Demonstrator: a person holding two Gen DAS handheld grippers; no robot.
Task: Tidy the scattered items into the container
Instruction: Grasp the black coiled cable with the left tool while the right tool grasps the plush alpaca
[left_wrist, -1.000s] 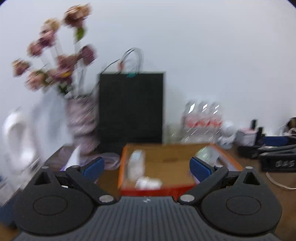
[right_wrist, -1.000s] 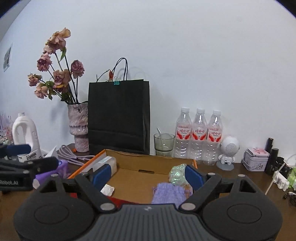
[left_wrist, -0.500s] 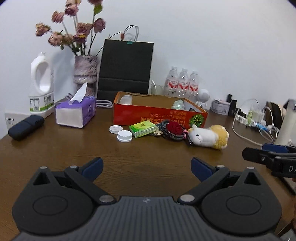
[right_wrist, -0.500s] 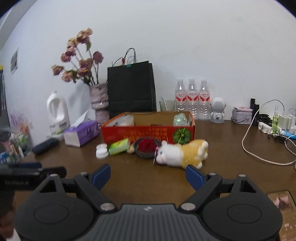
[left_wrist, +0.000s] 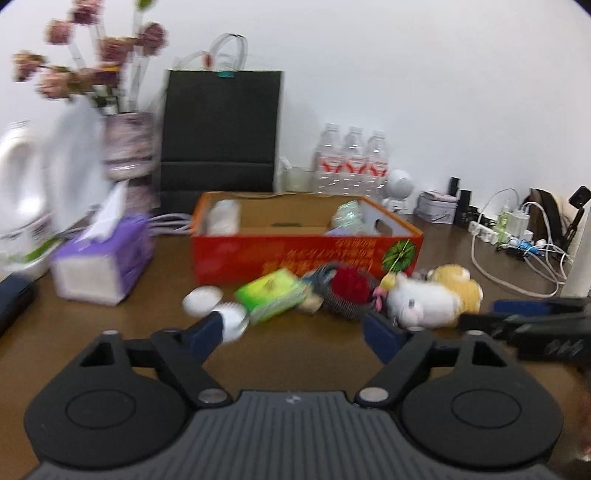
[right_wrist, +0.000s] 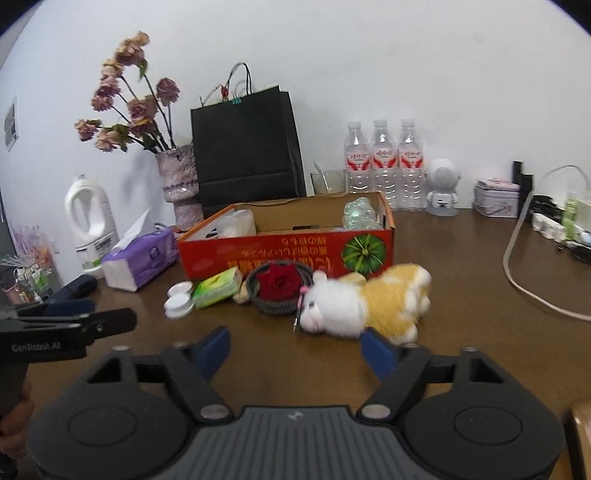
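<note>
Red cardboard box (left_wrist: 306, 254) fills the middle of the left wrist view, larger than half a second ago, when the scattered things lay far off across the brown table (left_wrist: 110, 332); the left gripper (left_wrist: 295, 332) has swept in towards them, and blur smears this picture. Its blue-tipped jaws stand wide apart with nothing between them. Just past them, in a row before the box's front wall, lie two white round lids (left_wrist: 214, 306), a green packet (left_wrist: 273, 295), a dark wire coil holding a red rose (left_wrist: 347, 290) and a white-and-yellow plush toy (left_wrist: 432, 299). Inside the box a white pack and a greenish bundle already sit. The purple tissue pack (left_wrist: 103, 258) stands to the left.

From the right wrist view, the right gripper (right_wrist: 295, 350) has likewise closed in since half a second ago: the plush toy (right_wrist: 365, 304) now lies just ahead of its fingers, near the right fingertip. These jaws too are spread and empty. The lids (right_wrist: 179, 299), packet (right_wrist: 218, 288) and rose coil (right_wrist: 279, 290) sit left of the toy, the box (right_wrist: 288, 247) just behind all of them. The left gripper (right_wrist: 74, 325) shows at the left edge.

Judging from this, both tools are on approach for pick-ups: probably lids or packet on the left, toy on the right.
</note>
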